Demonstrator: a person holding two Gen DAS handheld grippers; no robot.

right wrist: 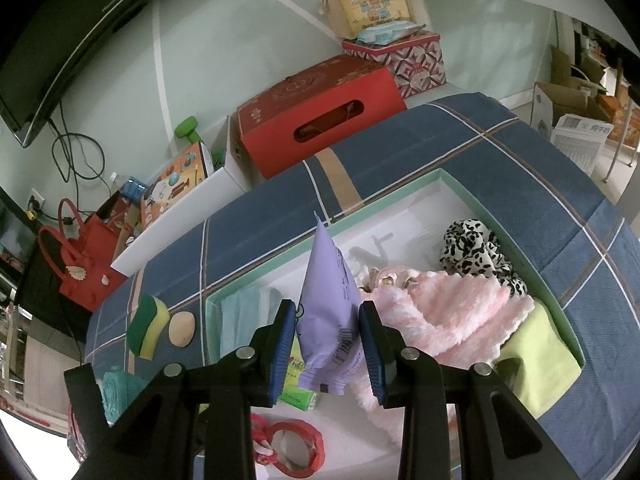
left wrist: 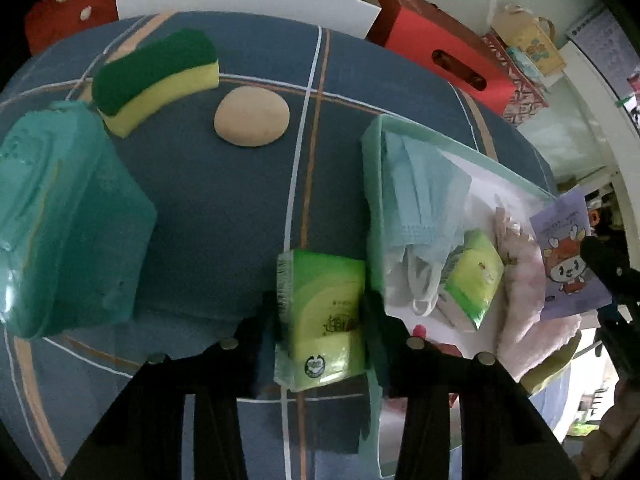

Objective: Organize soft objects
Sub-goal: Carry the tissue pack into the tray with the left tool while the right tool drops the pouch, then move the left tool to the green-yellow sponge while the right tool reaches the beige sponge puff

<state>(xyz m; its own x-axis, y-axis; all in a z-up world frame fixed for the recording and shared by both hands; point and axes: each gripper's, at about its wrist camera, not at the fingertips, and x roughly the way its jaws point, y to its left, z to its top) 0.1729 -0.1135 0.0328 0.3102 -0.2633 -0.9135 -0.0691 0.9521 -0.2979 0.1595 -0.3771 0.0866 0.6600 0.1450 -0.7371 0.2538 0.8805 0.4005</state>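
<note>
My left gripper is shut on a green tissue pack, held over the blue plaid cloth beside the mint-rimmed white box. My right gripper is shut on a purple packet, held above the box; the packet also shows in the left wrist view. Inside the box lie a blue face mask, a second green tissue pack, a pink fluffy cloth, a leopard-print scrunchie and a yellow-green cloth. A green-yellow sponge and a beige round puff lie on the cloth.
A teal lid-like container lies at the left on the cloth. A red box and patterned boxes stand behind the table. A red ring lies at the box's near end. A red bag stands on the floor at left.
</note>
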